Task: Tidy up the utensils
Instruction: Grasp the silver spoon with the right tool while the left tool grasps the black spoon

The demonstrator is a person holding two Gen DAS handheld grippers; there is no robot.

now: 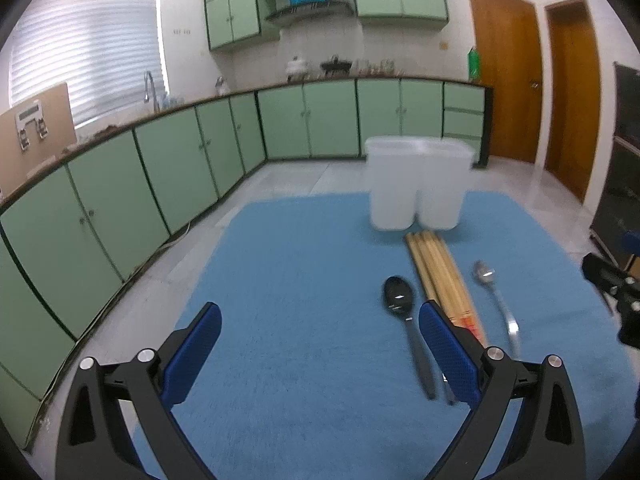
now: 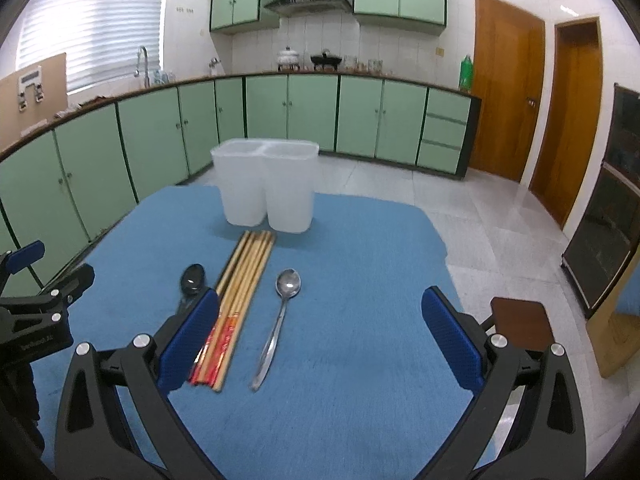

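Lying on the blue fuzzy cloth-covered table [image 2: 360, 360], all three lots of utensils: bundle of light wooden chopsticks with red-printed ends [image 2: 236, 300], black plastic spoon [image 2: 193, 279] just beside its left flank, shiny metal spoon [image 2: 282, 312] near its right flank. Running nose-to-tail toward the far edge, every long axis, bowls and plain tips pointing at the translucent white two-compartment plastic holder [image 2: 268, 188] standing upright near that far edge, both compartments showing nothing inside as far as can be told. Hovering above the near edge with handle ends closest, the right gripper [image 2: 320, 336], spread wide and holding nothing, metal spoon lying between its blue pads, chopstick ends just inside the left pad. Hanging further toward the left edge, the left gripper [image 1: 320, 352], likewise spread wide and carrying nothing, black spoon handle passing just inside its right pad; that view blurring somewhat. Judging the right hand better placed for the metal spoon: forward and down, closing across the handle, not along it.
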